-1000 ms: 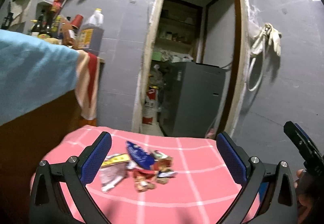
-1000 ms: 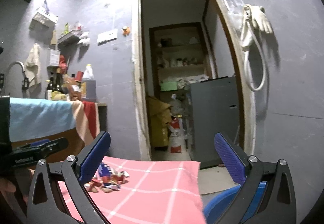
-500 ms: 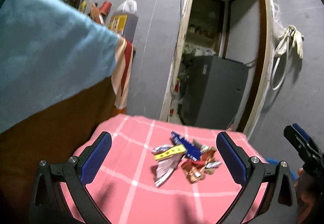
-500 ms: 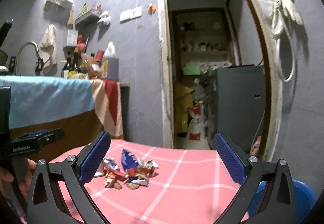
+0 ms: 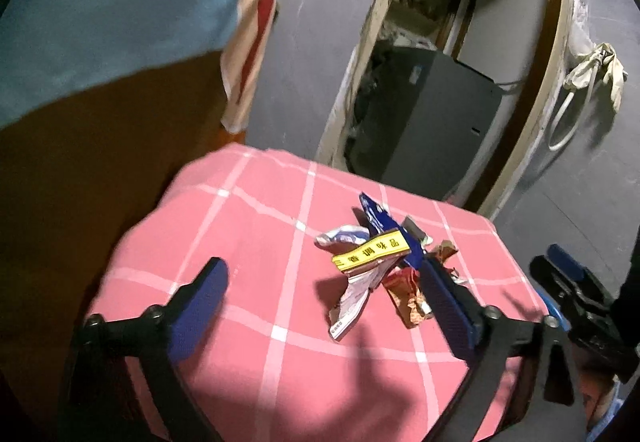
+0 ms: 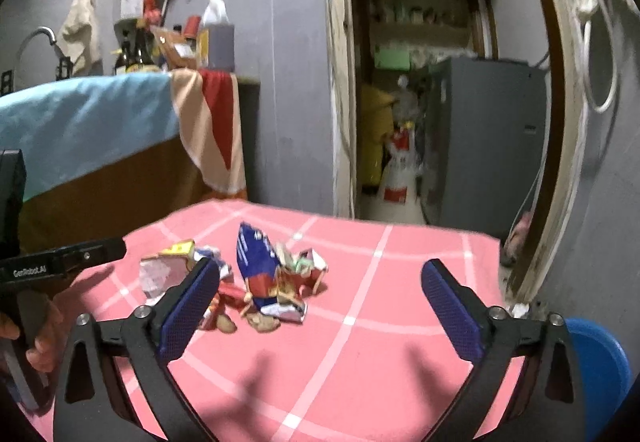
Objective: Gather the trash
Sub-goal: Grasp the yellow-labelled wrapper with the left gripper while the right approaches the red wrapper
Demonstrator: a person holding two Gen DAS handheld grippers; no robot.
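A pile of crumpled snack wrappers (image 5: 374, 262) lies on a small table with a pink checked cloth (image 5: 248, 226). It holds a yellow-labelled packet (image 5: 372, 251), a blue wrapper (image 6: 256, 262) and red-gold pieces. My left gripper (image 5: 320, 306) is open above the table's near side, its right finger just in front of the pile. My right gripper (image 6: 320, 306) is open and empty, the pile (image 6: 248, 282) just beyond its left finger. Each gripper shows at the edge of the other's view.
A counter draped in blue and striped cloth (image 6: 100, 114) stands to the left, with bottles (image 6: 212, 38) on top. A doorway (image 6: 420, 82) with a grey cabinet (image 6: 488, 138) lies behind the table. A blue bin (image 6: 596, 362) sits low right.
Both grippers have tilted down and moved closer to the table. The wrapper pile now sits larger and nearer the fingers. Both stay open.
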